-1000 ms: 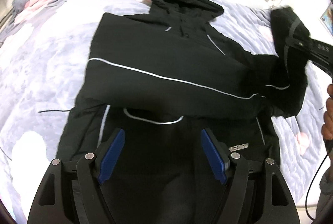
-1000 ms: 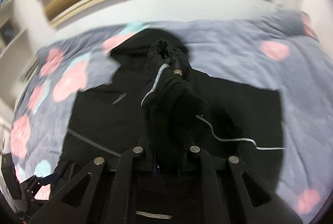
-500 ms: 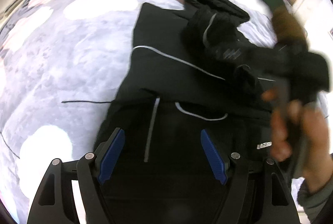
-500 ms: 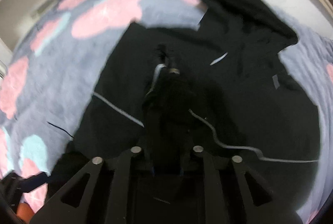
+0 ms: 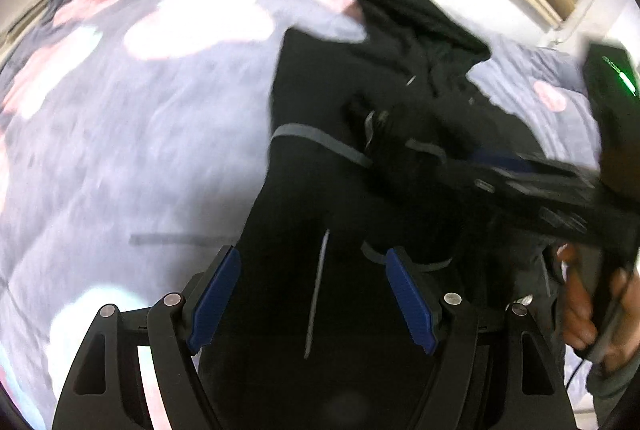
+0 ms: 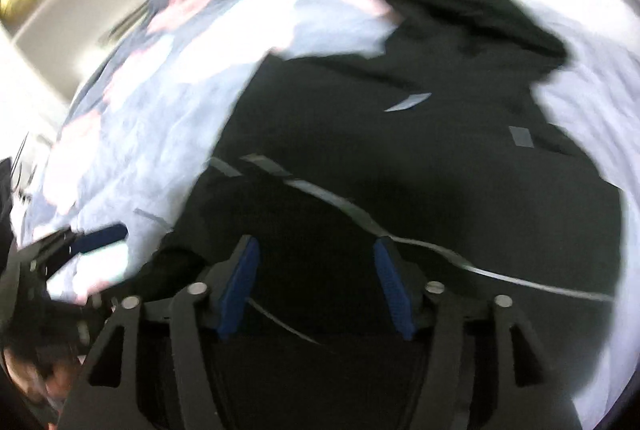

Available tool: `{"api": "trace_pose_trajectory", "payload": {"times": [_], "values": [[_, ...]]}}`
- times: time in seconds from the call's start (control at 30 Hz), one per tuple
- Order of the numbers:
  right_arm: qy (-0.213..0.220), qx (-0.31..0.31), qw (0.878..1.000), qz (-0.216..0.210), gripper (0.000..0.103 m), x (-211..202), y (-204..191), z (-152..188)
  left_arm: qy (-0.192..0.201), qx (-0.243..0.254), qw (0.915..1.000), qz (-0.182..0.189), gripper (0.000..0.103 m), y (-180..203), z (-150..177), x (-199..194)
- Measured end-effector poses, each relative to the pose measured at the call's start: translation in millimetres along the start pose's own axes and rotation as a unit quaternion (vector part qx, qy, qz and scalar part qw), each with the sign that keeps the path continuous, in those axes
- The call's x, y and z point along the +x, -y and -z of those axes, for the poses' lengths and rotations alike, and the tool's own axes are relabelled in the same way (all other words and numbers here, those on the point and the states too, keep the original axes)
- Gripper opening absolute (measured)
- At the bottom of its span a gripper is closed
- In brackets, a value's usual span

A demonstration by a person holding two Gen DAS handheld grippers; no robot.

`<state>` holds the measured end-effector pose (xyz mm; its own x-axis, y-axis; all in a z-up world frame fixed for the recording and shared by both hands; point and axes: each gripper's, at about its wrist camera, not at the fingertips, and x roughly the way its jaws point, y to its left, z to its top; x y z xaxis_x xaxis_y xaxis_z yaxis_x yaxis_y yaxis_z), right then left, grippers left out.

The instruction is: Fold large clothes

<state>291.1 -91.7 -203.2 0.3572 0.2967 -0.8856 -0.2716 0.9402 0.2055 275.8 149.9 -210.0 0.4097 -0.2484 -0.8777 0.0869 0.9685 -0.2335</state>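
The sleeve (image 5: 400, 146) is now lying released across the black jacket (image 6: 460, 198); right gripper (image 6: 316, 286) is opening, empty; left gripper (image 5: 312, 298) is hovering spread, empty.

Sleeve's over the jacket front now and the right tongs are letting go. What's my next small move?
Probably lift the right tongs clear: their jaws are opening with nothing pinched, and the sleeve lies across the black jacket.

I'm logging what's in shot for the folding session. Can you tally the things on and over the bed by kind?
Black hooded jacket: 1
Floral bedspread: 1
Handheld grippers, left gripper and right gripper: 2
Total: 4
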Motion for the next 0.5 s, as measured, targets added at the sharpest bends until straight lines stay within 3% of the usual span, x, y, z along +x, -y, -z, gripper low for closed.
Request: {"api": "trace_pose_trajectory", "payload": {"times": [0.13,0.3,0.4,0.5], "values": [[0.017,0.054,0.994,0.095,0.064,-24,74,23,0.006,0.021,0.9991,0.037,0.077,14,-27,13],[-0.005,0.123,0.979,0.161,0.063,-19,146,47,-0.022,0.01,0.9947,0.1,0.077,19,-58,53],[-0.017,0.137,0.977,0.165,0.062,-3,159,57,-0.038,-0.014,0.9909,0.129,0.076,18,-71,76],[-0.029,0.12,0.976,0.18,0.062,9,156,59,-0.046,-0.039,0.9897,0.13,0.077,18,-78,92]]}}
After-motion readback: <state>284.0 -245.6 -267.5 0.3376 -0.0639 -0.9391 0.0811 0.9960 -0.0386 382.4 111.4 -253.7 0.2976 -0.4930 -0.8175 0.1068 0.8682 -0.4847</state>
